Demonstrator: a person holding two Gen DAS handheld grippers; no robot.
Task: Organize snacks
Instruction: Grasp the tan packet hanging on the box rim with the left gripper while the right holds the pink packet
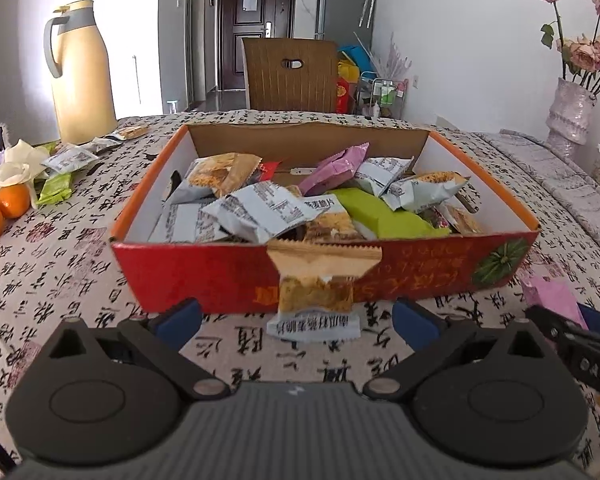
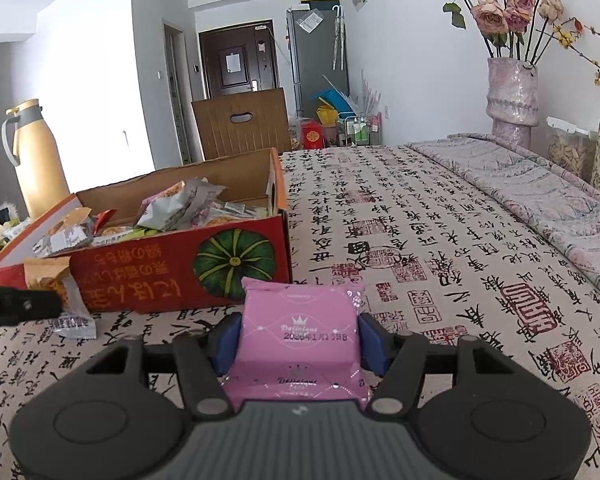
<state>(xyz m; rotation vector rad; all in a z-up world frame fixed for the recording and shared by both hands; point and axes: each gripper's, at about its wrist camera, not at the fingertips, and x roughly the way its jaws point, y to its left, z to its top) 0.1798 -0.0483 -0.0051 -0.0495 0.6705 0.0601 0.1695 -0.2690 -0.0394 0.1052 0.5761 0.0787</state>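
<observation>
gripping a pink packet (image 2: 298, 336) between its blue pads, the right gripper (image 2: 300, 338) is hanging low over the tablecloth (image 2: 440, 248) just beside the red box (image 2: 148, 276), probably to carry it in with the other snacks. the left gripper (image 1: 296, 316) is gaping wide, holding nothing, facing a crisp packet (image 1: 320, 284) that is leaning against the box's front wall, likely its next pick.

walls: white, bright – door (image 1: 255, 28): dark – chair (image 1: 290, 74): wooden – fridge (image 1: 342, 0): grey
</observation>
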